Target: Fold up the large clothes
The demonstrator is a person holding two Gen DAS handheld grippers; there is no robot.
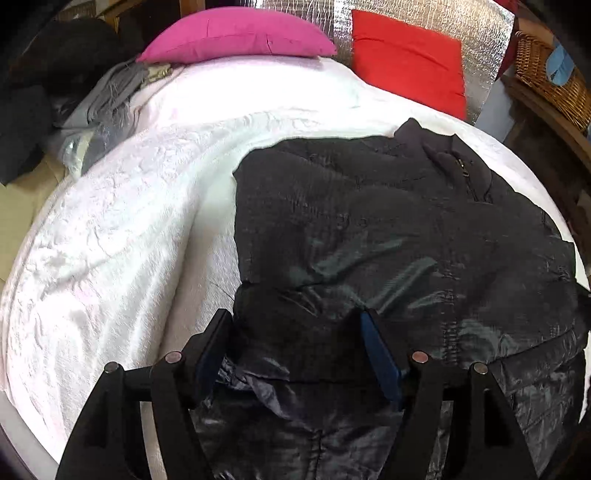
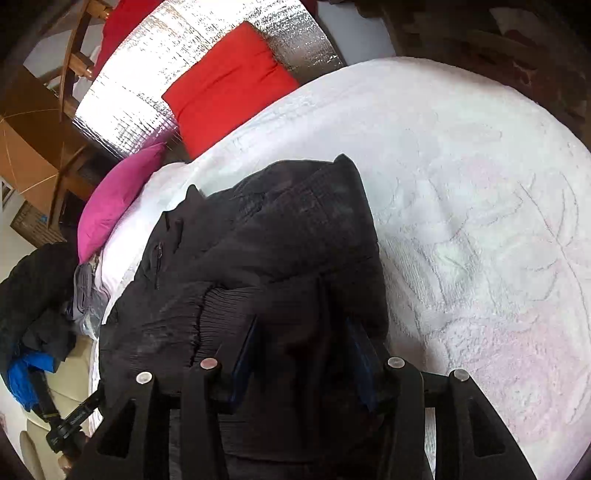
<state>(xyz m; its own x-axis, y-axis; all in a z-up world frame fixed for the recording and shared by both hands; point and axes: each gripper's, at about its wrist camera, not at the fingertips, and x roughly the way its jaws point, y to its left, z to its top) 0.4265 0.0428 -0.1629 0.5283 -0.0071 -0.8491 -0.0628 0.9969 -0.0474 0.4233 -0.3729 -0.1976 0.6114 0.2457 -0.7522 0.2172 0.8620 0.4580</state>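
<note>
A black puffer jacket (image 1: 388, 236) lies on a bed under a white textured bedspread (image 1: 122, 229). In the left wrist view it fills the centre and lower right of the frame. Its long axis runs from the bottom edge up toward the upper right, where the collar and zip (image 1: 465, 170) point at the red cushion (image 1: 406, 59). The shiny fabric is creased near the bottom.

The left gripper (image 1: 295, 354) sits at the bottom centre. Its jaws stand wide apart with jacket fabric bunched between the blue pads; whether they pinch it I cannot tell.

In the right wrist view the jacket (image 2: 258, 240) runs from the bottom centre up to the middle of the frame, with bare bedspread (image 2: 461, 203) across the right half. The right gripper (image 2: 303, 347) is at the bottom centre. Its jaws are also apart, with a thick fold of dark fabric filling the gap between them; a firm grip cannot be confirmed.

Only the left view shows the wicker basket (image 1: 550, 74) at the upper right and the grey clothes (image 1: 110, 92) at the upper left. Only the right view shows a blue cloth (image 2: 26, 376) at the lower left. Both views show the pink cushion (image 1: 232, 35) and the silver quilted panel (image 2: 166, 66) behind the cushions.
</note>
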